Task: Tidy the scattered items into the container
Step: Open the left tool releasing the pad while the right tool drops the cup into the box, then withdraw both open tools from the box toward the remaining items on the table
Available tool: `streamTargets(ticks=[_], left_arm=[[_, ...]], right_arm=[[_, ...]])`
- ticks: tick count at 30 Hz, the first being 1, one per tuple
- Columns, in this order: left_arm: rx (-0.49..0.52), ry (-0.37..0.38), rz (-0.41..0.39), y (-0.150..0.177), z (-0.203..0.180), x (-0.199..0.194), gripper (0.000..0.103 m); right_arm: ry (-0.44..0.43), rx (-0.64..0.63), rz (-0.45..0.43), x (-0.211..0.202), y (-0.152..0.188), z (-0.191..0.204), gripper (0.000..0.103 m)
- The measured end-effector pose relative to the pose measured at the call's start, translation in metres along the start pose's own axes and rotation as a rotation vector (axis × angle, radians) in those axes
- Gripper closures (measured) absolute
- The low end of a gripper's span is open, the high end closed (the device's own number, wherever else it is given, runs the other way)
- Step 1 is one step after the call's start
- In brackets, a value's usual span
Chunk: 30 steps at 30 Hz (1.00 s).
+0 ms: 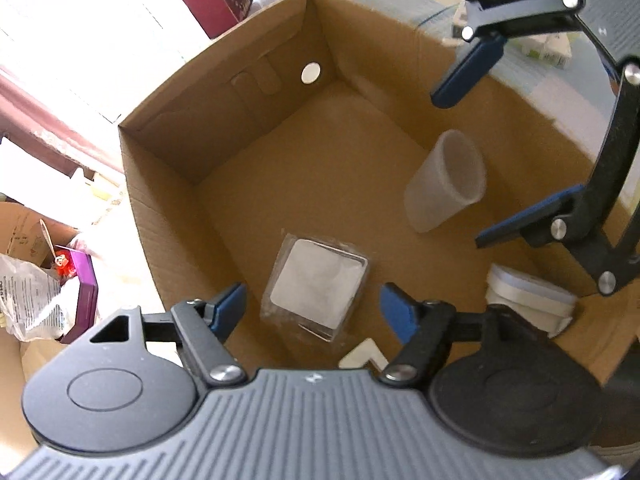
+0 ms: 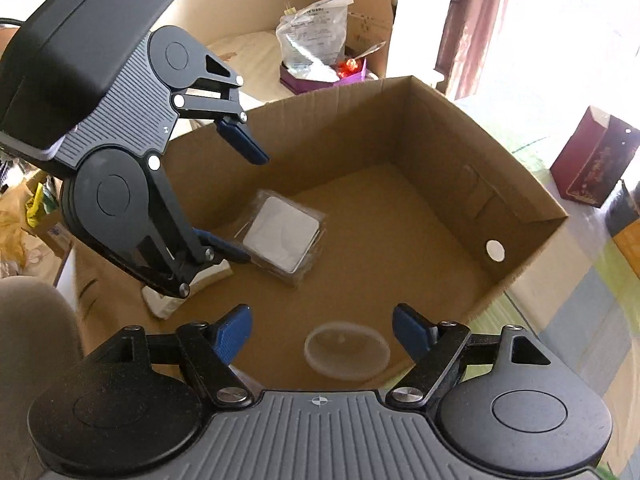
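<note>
Cardboard box [image 1: 168, 184], no legible print.

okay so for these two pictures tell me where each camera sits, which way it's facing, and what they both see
Left wrist: on the left gripper, looking down into the cardboard box; its own open fingers and the right gripper show.
Right wrist: on the right gripper, looking down into the box from the opposite side; its open fingers and the left gripper show.
Shared: the box, the wrapped square packet, the translucent cup.
</note>
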<state>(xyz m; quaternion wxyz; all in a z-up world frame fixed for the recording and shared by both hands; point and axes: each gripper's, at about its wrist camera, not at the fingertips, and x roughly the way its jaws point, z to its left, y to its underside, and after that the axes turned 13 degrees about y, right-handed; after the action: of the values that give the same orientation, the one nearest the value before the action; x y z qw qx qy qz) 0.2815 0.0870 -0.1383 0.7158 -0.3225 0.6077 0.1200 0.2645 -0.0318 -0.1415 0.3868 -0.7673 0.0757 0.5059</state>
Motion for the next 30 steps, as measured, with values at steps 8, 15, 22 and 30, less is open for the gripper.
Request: streamTargets(ticks=[8, 15, 22, 30], left_arm=[[-0.073, -0.004, -0.041, 0.004, -0.019, -0.027, 0.019], [-0.155, -0.014, -0.076, 0.013, -0.035, -0.064, 0.015], [-0.226, -0.033, -0.101, 0.022, -0.059, -0.098, 0.014], [-0.267, -0.049, -0.123, 0.03, -0.089, -0.125, 0.014]], right_arm=[[0.007, 0.059, -0.035, -0.045, 0.009, 0.011, 0.004], [0.025, 0.1, -0.03, -0.076, 0.017, 0.022, 0.004], [0.051, 0.185, -0.035, -0.111, 0.034, 0.03, 0.004], [0.067, 0.242, -0.057, -0.146, 0.05, 0.042, 0.004]])
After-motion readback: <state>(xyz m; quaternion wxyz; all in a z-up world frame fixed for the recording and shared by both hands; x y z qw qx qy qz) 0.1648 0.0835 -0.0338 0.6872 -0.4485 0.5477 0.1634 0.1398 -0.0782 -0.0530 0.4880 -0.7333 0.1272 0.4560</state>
